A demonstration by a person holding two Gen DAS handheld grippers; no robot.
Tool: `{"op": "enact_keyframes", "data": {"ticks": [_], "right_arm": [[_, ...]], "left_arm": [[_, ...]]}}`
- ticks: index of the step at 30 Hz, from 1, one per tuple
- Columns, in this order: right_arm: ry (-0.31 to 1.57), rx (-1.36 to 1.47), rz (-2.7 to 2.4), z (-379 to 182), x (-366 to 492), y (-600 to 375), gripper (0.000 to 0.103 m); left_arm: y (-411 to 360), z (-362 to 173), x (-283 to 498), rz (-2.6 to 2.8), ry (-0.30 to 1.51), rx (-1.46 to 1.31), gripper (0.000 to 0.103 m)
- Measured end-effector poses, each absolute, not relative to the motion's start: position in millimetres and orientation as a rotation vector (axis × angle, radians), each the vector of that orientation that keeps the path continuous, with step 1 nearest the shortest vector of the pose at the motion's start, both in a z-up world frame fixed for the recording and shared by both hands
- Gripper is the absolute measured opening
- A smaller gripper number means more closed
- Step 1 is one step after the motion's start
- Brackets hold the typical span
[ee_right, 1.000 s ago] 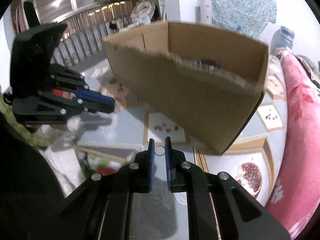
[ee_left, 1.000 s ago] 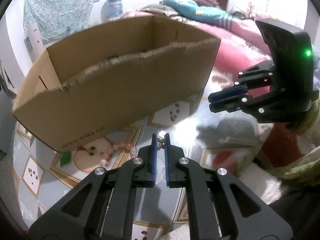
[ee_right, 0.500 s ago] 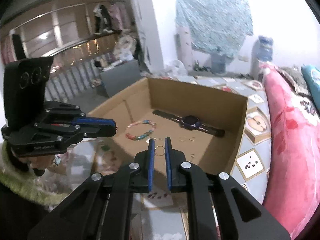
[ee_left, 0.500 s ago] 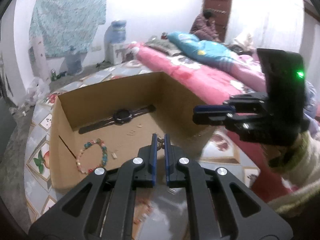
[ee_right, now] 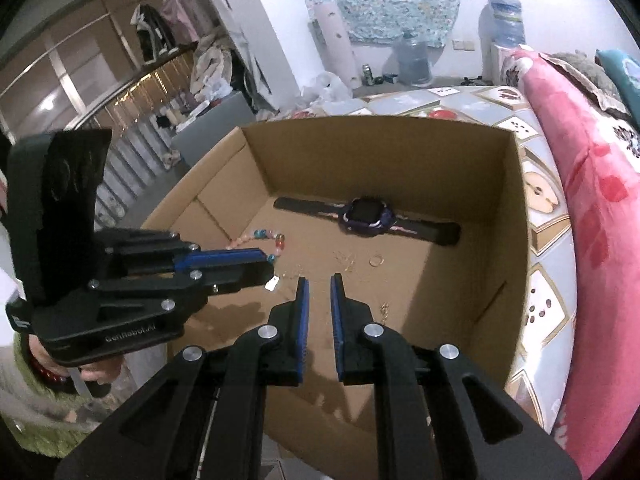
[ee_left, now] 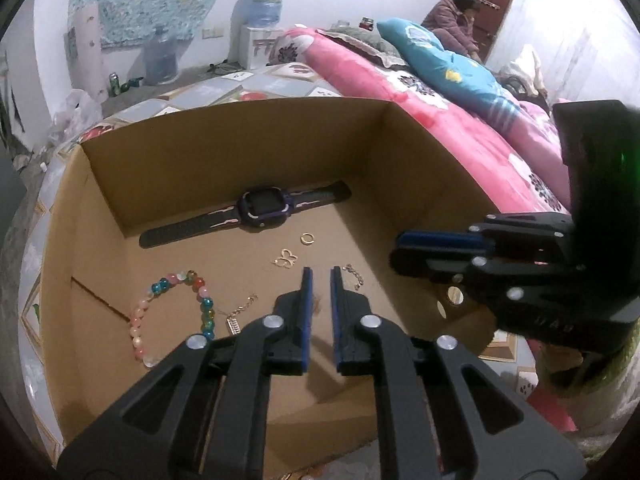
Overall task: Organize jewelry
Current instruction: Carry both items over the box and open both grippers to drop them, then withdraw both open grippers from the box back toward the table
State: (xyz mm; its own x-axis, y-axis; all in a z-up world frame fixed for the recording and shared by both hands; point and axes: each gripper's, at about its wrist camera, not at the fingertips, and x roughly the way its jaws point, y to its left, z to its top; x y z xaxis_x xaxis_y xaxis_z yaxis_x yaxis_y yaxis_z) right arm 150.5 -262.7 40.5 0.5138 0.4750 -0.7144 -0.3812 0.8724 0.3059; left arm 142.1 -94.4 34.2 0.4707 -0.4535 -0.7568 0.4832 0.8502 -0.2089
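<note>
Left wrist view: the left tongs [ee_left: 319,276] hover over the open brown cardboard box [ee_left: 240,152], their blue-lined jaws a little apart with nothing between them. On the box floor, a dark purple wristwatch with a black strap [ee_left: 262,210] lies along the far wall. Nearer than the watch lie a small gold ring [ee_left: 307,238] and a gold butterfly charm [ee_left: 286,258]. A bracelet of pink, blue and red beads [ee_left: 172,312] curves near the box's left wall, with a thin gold chain [ee_left: 240,312] just beside it. The right tongs [ee_left: 404,250] hang above the box's right wall; whether they are apart cannot be told here.

Right wrist view: the right tongs [ee_right: 319,280] hover over the same box [ee_right: 496,240], jaws slightly apart and empty. The watch [ee_right: 366,222] lies by the far wall, the ring [ee_right: 375,261] nearer. The left tongs [ee_right: 260,266] reach in over the box's left wall, above the bead bracelet [ee_right: 264,238].
</note>
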Motion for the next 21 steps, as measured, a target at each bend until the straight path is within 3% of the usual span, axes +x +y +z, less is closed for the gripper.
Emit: {"op": "enact_keyframes", "data": {"ticks": [11,21], "right_arm": [[0.826,0.229,0.519,55,136,-289,0.012],[0.684,0.184,0.602,78,53,-307,0.012]], "left_arm": [[-71,50,130,-0.525,0.859,-0.015,0.016],[-17,59,70,-0.489,0.781,-0.054,0.022]]}}
